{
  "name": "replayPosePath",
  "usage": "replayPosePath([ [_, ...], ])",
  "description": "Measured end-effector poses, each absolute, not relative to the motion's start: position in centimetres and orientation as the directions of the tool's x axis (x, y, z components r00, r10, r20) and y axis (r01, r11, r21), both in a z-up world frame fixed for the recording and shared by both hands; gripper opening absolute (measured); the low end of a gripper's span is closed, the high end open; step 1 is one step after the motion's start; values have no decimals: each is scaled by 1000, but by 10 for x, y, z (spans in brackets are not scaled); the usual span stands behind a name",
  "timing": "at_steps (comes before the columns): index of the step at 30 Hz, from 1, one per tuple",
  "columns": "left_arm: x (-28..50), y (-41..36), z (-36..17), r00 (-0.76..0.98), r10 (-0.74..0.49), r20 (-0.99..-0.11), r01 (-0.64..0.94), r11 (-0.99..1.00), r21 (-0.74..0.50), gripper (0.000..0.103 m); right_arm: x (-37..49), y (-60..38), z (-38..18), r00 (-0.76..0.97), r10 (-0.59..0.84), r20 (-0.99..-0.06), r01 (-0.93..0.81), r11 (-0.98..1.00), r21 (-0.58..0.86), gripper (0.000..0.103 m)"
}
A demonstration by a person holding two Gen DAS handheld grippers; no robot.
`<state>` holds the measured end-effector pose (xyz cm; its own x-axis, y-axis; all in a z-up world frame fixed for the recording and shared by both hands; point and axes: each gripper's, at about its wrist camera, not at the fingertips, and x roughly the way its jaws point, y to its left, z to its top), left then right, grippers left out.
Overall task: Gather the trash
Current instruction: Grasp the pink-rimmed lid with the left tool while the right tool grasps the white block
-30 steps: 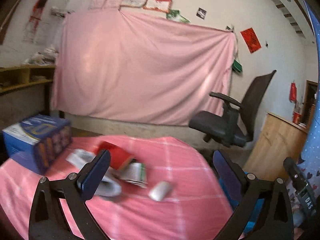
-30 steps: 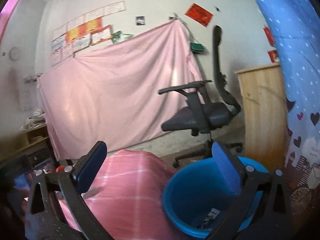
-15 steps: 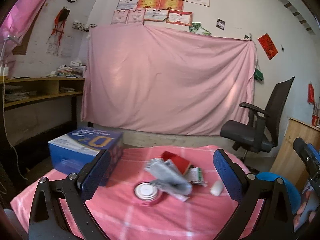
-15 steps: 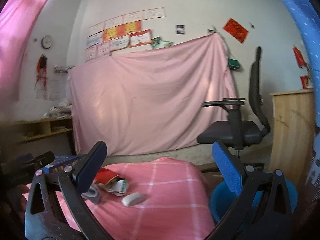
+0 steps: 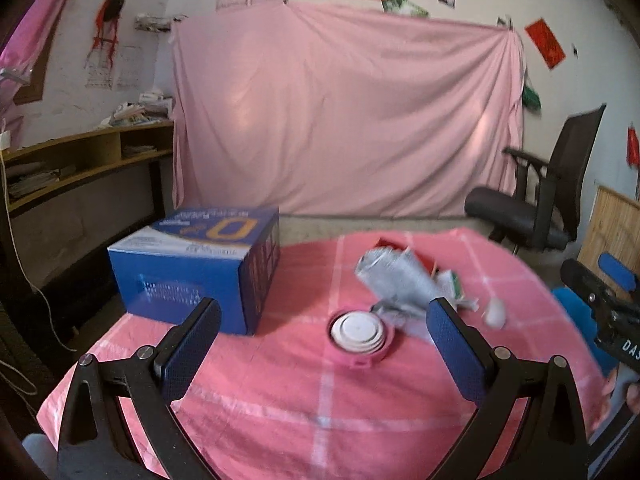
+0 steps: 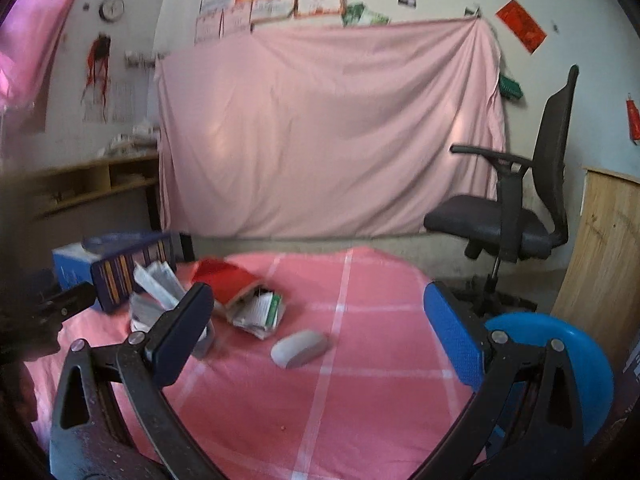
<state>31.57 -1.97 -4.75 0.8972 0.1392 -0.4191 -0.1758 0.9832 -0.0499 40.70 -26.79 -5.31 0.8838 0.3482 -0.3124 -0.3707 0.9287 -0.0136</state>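
A pile of trash lies on the pink checked table (image 5: 248,408): crumpled grey paper (image 5: 394,280), a red carton (image 6: 226,280), a green-and-white packet (image 6: 260,312), a round pink-and-white lid (image 5: 358,330) and a pale oval piece (image 6: 300,348). My left gripper (image 5: 322,350) is open and empty, hovering just in front of the lid. My right gripper (image 6: 316,336) is open and empty, with the oval piece between its fingers' line of sight. A blue bin (image 6: 576,360) stands beside the table at the right.
A blue cardboard box (image 5: 196,268) sits on the table's left side. A black office chair (image 6: 516,216) stands beyond the table at the right. A wooden cabinet (image 6: 604,256) is at far right, shelves (image 5: 80,164) at left, a pink sheet (image 5: 344,120) behind.
Both views have swung left, from the blue bin back over the table. The trash pile now sits in front of both grippers. Both stay open.
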Motion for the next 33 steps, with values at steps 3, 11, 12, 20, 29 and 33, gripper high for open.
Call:
replayPosePath([
  [3,327,-17,-57,876,133,-464,-160,987,-20,100,418,-260,-62,860,344,-376,-380,924,-25,103],
  [11,370,-6,-91,762,83,-642,-111,994,-4,100,461,-246,-88,756,312,-576,-376,927,9,103],
  [12,374,-5,-93,751,78,-656,-110,994,-8,99,467,-246,-91,736,311,-601,-375,927,21,103],
  [20,392,-11,-99,721,27,-693,-54,998,-17,88,486,-241,-104,671,302,-677,-353,933,66,103],
  [29,415,-8,-96,679,-21,-734,-46,996,-71,70,495,-233,-113,624,292,-725,-347,935,77,102],
  [33,421,-9,-93,683,-22,-730,-56,995,-83,57,496,-234,-113,626,293,-723,-339,937,86,92],
])
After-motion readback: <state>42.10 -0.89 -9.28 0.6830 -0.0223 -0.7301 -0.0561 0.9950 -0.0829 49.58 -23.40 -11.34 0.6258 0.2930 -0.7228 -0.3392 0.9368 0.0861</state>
